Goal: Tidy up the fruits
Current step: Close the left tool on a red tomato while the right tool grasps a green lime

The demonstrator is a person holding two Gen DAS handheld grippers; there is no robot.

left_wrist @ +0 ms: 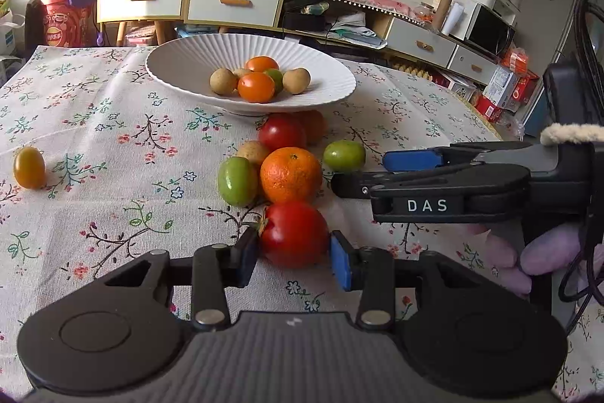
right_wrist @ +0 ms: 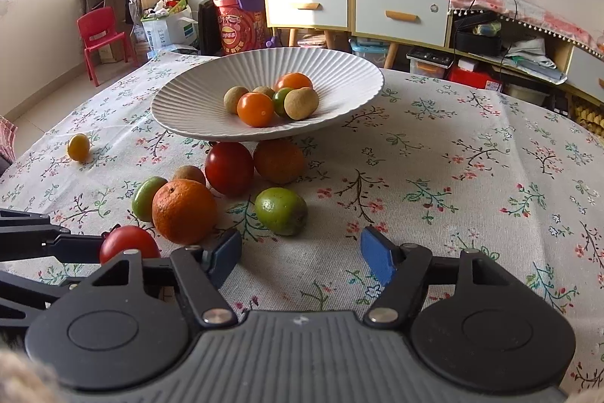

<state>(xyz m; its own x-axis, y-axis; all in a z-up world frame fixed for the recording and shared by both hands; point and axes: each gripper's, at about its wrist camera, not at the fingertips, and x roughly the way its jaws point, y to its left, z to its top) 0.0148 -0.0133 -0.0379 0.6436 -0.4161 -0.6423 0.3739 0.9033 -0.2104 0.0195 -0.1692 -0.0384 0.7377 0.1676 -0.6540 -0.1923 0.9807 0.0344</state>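
Left gripper (left_wrist: 293, 252): jaws narrowed onto a red tomato (left_wrist: 294, 233), both blue pads against its sides; the tomato sits on the floral tablecloth (left_wrist: 113, 138) at the near end of the fruit cluster.

Right gripper (right_wrist: 301, 253): jaws about half open, nothing between the pads, only cloth. It hangs just right of the cluster, with a green fruit (right_wrist: 281, 210) just beyond its tips. In the left wrist view it reaches in from the right, a gloved hand (left_wrist: 536, 252) under it.

Cluster beyond the held tomato: an orange (left_wrist: 290, 174) touching it on the far side, a green fruit (left_wrist: 238, 181) to the orange's left, a small tan fruit (left_wrist: 253, 152) behind, a second red tomato (left_wrist: 281, 133) farther on, and another orange (right_wrist: 278, 161) beside it under the bowl's rim.

White ribbed bowl (left_wrist: 181, 63) at the far side of the table holds two orange fruits, tan ones and a green one. A small yellow-orange tomato (left_wrist: 29, 167) lies alone, well apart at left.
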